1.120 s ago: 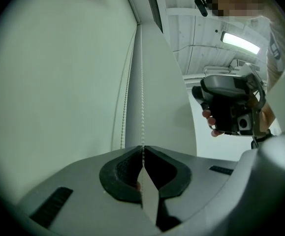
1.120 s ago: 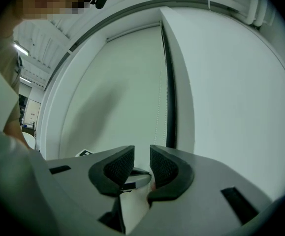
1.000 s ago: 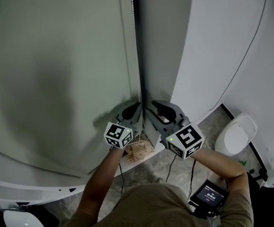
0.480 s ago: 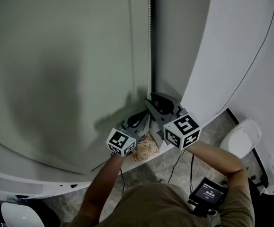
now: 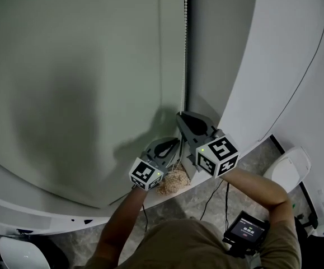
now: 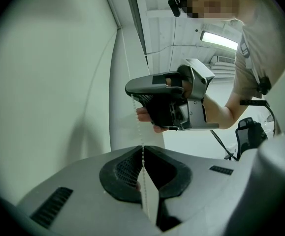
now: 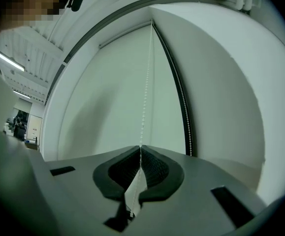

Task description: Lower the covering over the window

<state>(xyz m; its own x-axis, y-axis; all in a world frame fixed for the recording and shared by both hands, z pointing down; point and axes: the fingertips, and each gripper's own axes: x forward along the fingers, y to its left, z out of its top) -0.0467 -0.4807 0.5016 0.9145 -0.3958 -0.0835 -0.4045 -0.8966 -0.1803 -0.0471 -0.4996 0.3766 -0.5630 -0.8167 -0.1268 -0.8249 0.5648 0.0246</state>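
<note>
The right claw [image 7: 141,147] has just closed and now pinches the bead chain [image 7: 145,92], which runs straight up from its tips beside the edge of the blind [image 5: 83,66]. Just below, the left claw [image 6: 142,148] is pressed together on the same chain. Stacked grips like these suggest a hand-over-hand pull, one anchoring while the other reaches higher, to bring the blind down.
</note>
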